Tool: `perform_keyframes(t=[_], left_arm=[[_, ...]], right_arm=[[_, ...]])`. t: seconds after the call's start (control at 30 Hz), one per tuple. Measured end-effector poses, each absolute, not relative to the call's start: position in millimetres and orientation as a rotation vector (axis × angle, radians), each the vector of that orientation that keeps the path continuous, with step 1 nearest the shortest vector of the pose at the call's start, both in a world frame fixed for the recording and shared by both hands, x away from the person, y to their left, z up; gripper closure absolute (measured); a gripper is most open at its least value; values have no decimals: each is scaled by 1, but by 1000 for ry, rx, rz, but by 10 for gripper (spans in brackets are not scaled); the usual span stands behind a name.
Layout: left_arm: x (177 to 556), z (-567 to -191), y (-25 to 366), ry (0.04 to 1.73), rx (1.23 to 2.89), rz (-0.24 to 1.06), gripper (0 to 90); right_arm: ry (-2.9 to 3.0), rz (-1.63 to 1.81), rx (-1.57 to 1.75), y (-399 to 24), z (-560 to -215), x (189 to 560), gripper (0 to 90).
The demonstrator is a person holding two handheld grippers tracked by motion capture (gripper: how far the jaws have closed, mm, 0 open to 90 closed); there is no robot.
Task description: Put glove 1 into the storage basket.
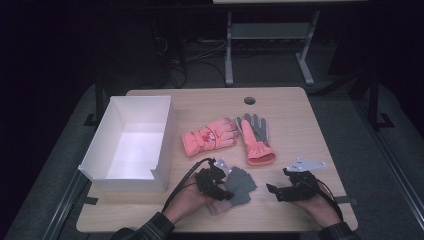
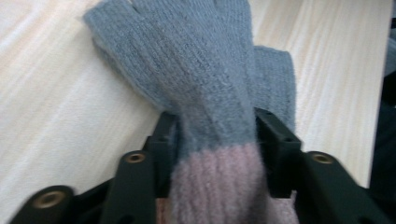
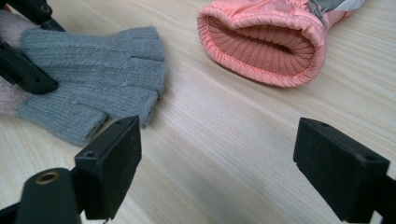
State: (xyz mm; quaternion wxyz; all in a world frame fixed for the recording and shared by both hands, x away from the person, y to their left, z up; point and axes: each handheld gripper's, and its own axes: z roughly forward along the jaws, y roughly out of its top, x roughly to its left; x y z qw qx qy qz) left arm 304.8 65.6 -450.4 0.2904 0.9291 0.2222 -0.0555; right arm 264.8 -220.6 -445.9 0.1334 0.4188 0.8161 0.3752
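The left hand-held gripper [image 2: 212, 140] is clamped on the grey knitted glove [image 2: 201, 70] near its pink cuff, the glove lying flat on the counter [image 1: 300, 130] at the near edge. The right hand-held gripper [image 3: 217, 163] rests just beside it, jaws wide apart over bare wood, near an orange glove [image 3: 266, 42].

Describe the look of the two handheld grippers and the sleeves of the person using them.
Both the left gripper and the right gripper are black, with blocky, square-ended jaws and brass-coloured rivets at the joints. Each carries a grey three-cornered plate on top. A black cable trails back from the left one along the forearm. The person wears dark sleeves, seemingly with a faint check pattern.
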Motion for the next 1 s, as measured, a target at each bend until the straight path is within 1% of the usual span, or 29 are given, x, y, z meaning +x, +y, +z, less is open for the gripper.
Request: perform_keyframes(t=[0.07, 0.27, 0.6, 0.77, 1.0], left_arm=[[305, -450, 66, 597, 2474, -158, 613], [310, -444, 69, 598, 2450, -205, 638], [315, -419, 75, 624, 2416, -169, 644], [318, -399, 80, 628, 2418, -139, 643], [324, -368, 88, 626, 2376, -108, 642]], right_arm=[[2371, 1084, 1213, -220, -446, 265, 146], [2371, 1091, 1221, -220, -447, 265, 142], [2358, 1100, 1234, -223, -447, 266, 135], [2353, 1095, 1232, -222, -447, 267, 135], [2352, 1084, 1238, -221, -449, 267, 135]])
